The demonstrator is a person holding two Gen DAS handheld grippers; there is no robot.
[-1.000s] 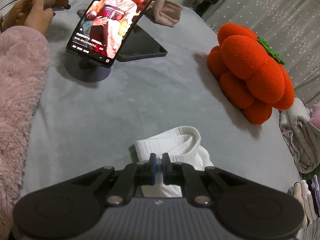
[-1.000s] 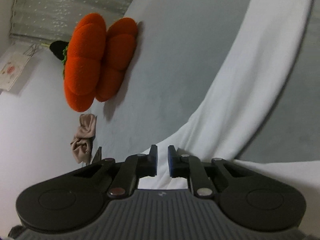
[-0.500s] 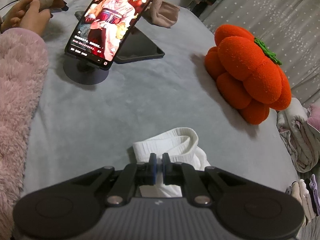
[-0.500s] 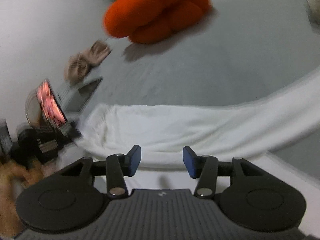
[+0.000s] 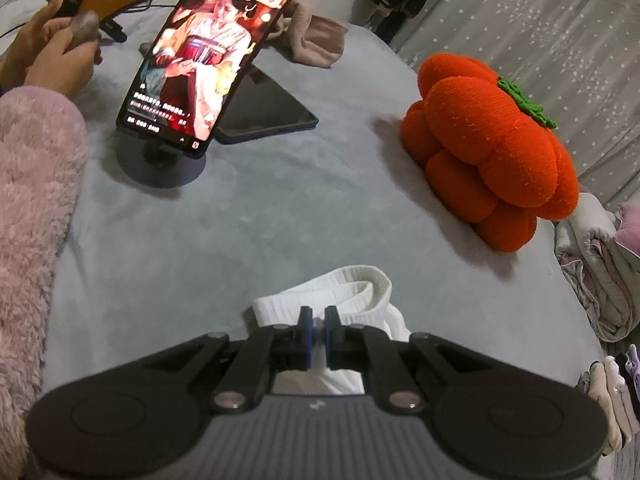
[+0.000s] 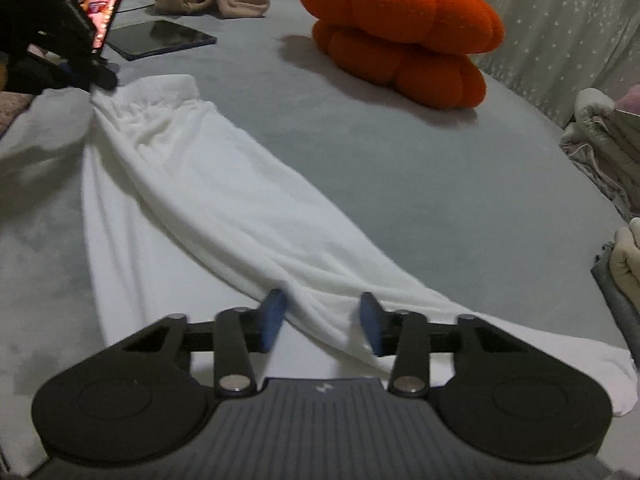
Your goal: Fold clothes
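Note:
White trousers (image 6: 208, 204) lie stretched across the grey bed, legs running toward the right wrist camera. My left gripper (image 5: 316, 330) is shut on the ribbed waistband (image 5: 344, 288) and holds it just above the bed; it shows as a dark shape at the waistband's far end in the right wrist view (image 6: 68, 60). My right gripper (image 6: 320, 316) is open, its blue pads either side of a trouser leg low over the cloth, not closed on it.
An orange pumpkin cushion (image 5: 492, 168) sits at the right. A phone on a round stand (image 5: 204, 60), a dark tablet (image 5: 264, 116) and a beige cloth (image 5: 316, 40) lie at the back. Piled clothes (image 5: 600, 268) sit at the right edge. A pink-sleeved arm (image 5: 32, 208) is left.
My right gripper has opened and swung round to look along the trousers, now low over a leg. My left gripper stays shut on the waistband and has barely shifted.

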